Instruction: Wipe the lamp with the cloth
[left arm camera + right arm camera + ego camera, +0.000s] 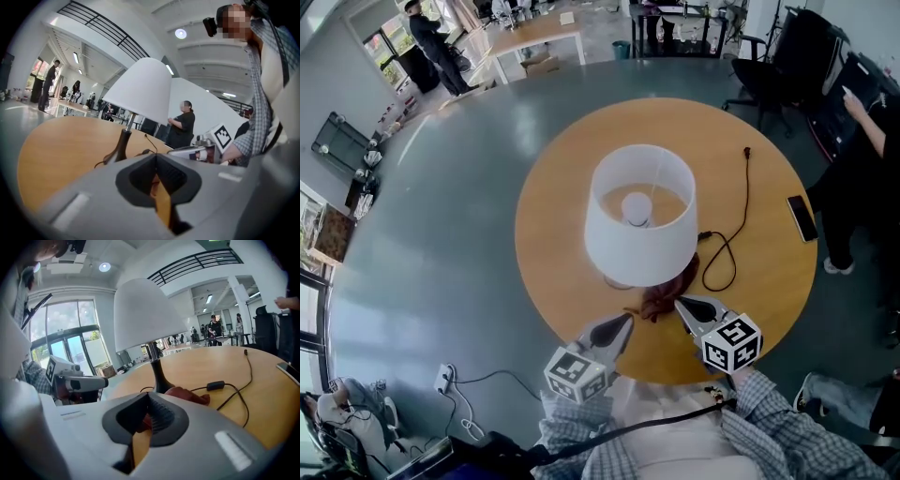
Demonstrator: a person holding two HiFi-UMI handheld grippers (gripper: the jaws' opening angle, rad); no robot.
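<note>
Looking down from my head, I see my left gripper (627, 320) and right gripper (680, 302) at the round table's (553, 202) near edge, the lamp (639, 216) just beyond their tips. My left gripper view shows fingers clenched empty, lamp (140, 89) ahead. My right gripper view shows fingers pinching the red cloth (190, 395) before the lamp's base.

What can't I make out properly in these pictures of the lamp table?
Lamp base: head view, hidden under the shade.
Cloth: head view, partly under the shade; left gripper view, mostly hidden behind the left tongs.
Phone: right gripper view, cut off by the picture's edge.
Plug: head view, too small for detail.
</note>
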